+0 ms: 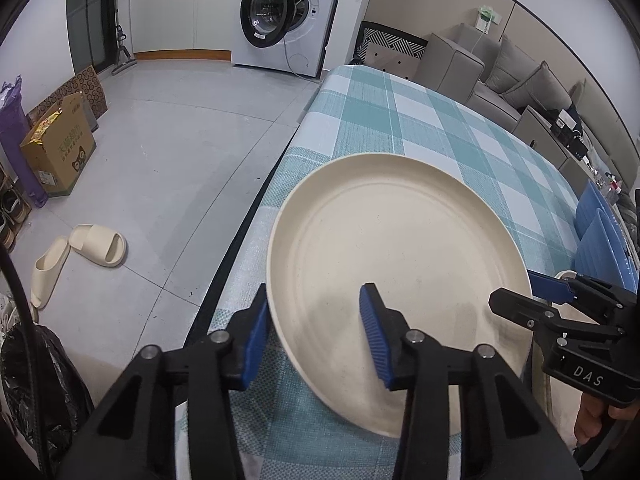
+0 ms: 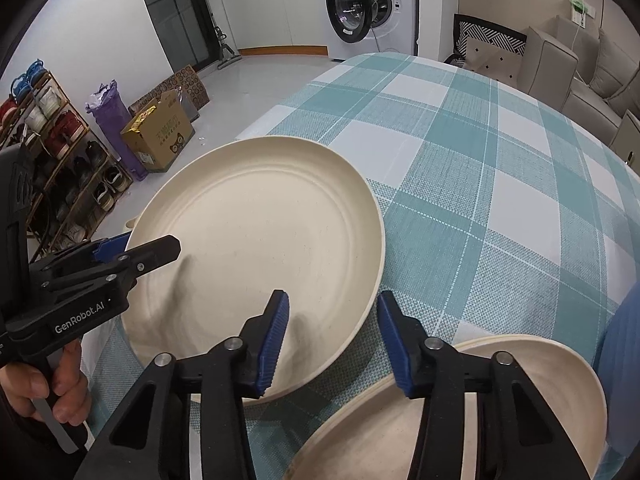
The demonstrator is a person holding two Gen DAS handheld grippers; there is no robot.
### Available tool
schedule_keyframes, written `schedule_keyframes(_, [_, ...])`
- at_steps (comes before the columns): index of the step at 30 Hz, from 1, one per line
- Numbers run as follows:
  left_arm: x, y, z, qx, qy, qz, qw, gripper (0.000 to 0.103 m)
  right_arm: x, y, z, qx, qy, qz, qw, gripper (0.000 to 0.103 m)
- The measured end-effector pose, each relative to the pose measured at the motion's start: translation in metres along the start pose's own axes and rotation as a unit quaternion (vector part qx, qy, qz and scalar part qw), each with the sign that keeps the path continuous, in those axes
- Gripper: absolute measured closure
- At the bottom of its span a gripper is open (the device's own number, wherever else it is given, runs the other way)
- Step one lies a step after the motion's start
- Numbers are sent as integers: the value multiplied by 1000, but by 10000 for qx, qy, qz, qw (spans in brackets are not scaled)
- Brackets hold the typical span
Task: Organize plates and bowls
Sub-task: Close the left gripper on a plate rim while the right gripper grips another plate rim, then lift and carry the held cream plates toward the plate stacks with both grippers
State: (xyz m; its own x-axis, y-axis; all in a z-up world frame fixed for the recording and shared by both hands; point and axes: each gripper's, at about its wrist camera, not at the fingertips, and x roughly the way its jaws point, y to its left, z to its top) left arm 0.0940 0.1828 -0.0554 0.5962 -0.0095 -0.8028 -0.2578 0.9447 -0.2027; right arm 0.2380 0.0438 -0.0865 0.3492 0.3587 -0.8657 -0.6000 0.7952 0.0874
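A large cream plate (image 1: pixel 400 248) lies on the teal checked tablecloth (image 1: pixel 420 120) near the table's left edge; it also shows in the right wrist view (image 2: pixel 256 232). My left gripper (image 1: pixel 316 332) is open and straddles the plate's left rim, one finger outside, one over the plate. My right gripper (image 2: pixel 332 340) is open and straddles the plate's right rim. The right gripper also shows at the right of the left wrist view (image 1: pixel 532 292). A second cream plate (image 2: pixel 460 420) lies under the right gripper, near the table's front.
Blue plates (image 1: pixel 600 232) stand at the table's right side. The table's left edge drops to a grey floor with slippers (image 1: pixel 80 256), a cardboard box (image 1: pixel 60 148) and a shoe rack (image 2: pixel 52 152). A washing machine (image 1: pixel 288 12) and a sofa (image 1: pixel 520 76) stand beyond.
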Motion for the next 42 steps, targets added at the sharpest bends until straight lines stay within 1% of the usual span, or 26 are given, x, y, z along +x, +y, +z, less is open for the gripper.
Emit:
schedule_keyframes(4, [1,1,-1,22,-5,34,10000,67,0,1,-2,-62,10,-104,9999,67])
schedule_keyframes(10, [0,1,-1,17,-36,72,10000,69,-2,3,-3,-169,-22,-240,9996,72])
schedule_keyframes(21, [-5,1,0,40,-134,87,9999,70,-10,10,-5,-349,-213,-430,9982,73])
schedule_keyframes(32, [-19,-3,2,88,-317,63,9994,70,-19,11,-7,-394,-350,-471,9975,73])
schedule_keyframes(42, [-34,-12,4,152,-480,19,9987,70,-40,9,-8,-404,-545,-545,9962,73])
